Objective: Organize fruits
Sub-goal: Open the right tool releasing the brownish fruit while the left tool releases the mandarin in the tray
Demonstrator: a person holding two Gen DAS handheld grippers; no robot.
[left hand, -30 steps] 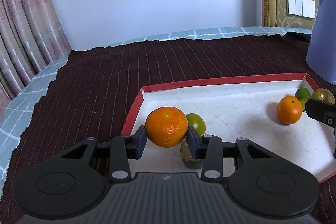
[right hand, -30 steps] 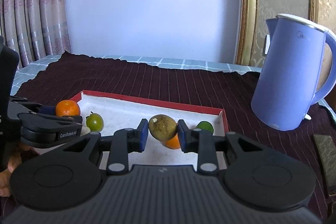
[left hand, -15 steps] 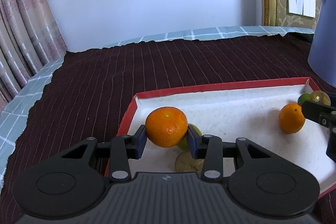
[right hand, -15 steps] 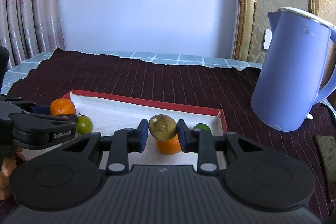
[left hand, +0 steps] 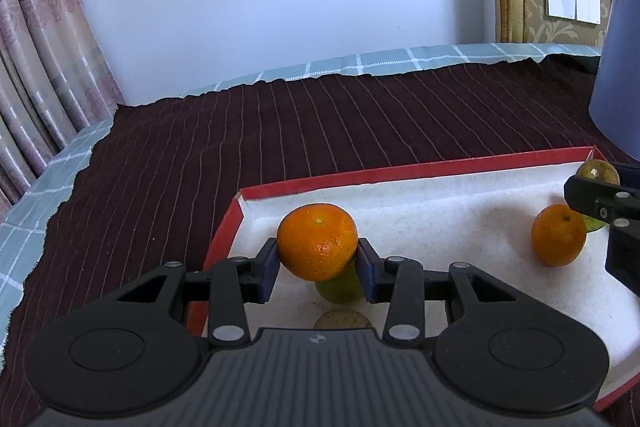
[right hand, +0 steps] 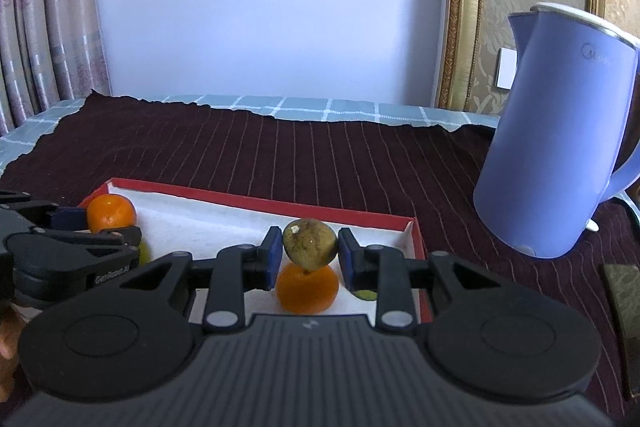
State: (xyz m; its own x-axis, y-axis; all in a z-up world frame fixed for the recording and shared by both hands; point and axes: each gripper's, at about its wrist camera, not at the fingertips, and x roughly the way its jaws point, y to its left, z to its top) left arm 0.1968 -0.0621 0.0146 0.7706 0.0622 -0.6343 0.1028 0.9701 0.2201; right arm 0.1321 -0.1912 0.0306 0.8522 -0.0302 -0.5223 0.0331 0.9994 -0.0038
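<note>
Since a second ago both views have slid sideways over the red-rimmed tray: in the left wrist view the near left corner now sits closer to centre, and the green fruit has slipped almost wholly behind the held orange.

The risk is a drop or a knock. Both held fruits are round and gripped only at their sides, so a jolt or a slight easing could let one roll out onto the fruit below. The brownish fruit hangs directly above a loose orange, and lowering it there would likely bump that orange along the white liner.

The left claw is narrowly spread, pinching the orange over the tray's left end. The right claw is pressed closer, pinching the brownish fruit near the tray's right end, not far from the blue kettle on the surface.
</note>
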